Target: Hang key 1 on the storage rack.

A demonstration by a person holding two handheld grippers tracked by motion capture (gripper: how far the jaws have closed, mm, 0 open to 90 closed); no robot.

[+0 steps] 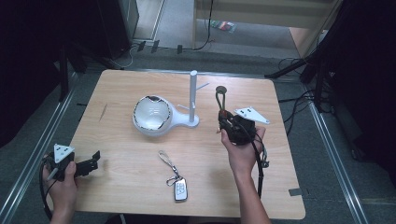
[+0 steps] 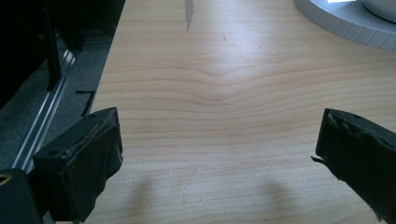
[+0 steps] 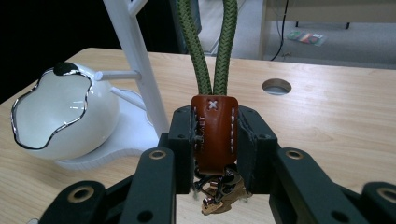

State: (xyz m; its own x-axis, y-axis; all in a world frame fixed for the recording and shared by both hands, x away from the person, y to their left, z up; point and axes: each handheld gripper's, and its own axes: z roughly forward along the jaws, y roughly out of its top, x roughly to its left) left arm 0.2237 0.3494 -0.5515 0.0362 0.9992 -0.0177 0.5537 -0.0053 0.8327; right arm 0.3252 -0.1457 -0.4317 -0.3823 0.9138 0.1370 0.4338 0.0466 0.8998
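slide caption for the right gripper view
Right tool grips a leather tab with green cord loop, beside a white stand.

A light wooden table (image 1: pixel 121 186) stands on grey carpet (image 1: pixel 233 56), dark surroundings and cables (image 1: pixel 299 102) around.

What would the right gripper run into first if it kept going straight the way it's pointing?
Probably nothing on the table: the right gripper, shut on the keychain, points past the white stand, towards the table's far edge. Depth is unclear.
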